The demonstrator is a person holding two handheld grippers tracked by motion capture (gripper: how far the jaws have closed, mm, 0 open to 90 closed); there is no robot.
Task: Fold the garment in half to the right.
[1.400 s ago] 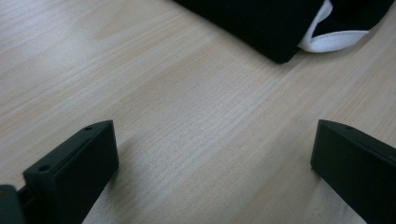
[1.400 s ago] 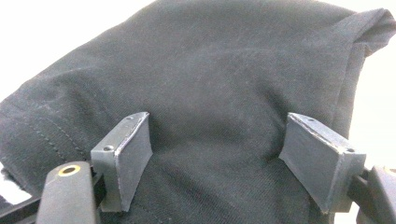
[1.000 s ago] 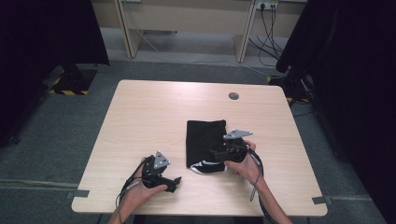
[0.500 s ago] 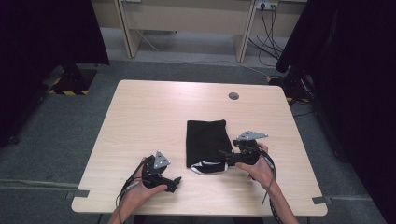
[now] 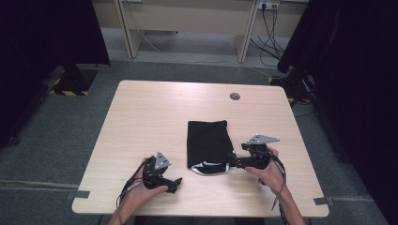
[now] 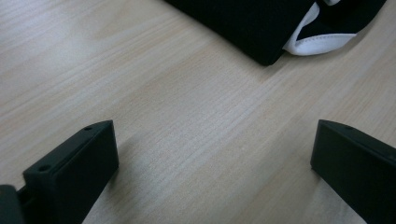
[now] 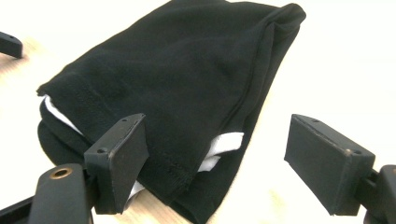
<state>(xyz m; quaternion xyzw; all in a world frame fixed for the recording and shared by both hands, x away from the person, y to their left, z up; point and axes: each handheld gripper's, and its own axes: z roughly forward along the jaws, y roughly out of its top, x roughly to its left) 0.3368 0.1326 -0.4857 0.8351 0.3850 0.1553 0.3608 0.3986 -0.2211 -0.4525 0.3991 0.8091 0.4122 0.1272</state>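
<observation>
While folded flat, black garment (image 7: pixel 187 84) just ahead of gaping right tongs (image 7: pixel 219 163).

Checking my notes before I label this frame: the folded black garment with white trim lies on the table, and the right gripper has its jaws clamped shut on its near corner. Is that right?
Not quite. The right gripper is open: in the right gripper view its jaws stand wide apart, pads pressing nothing. The folded black garment with white trim does lie on the table, its near corner between those jaws.
</observation>
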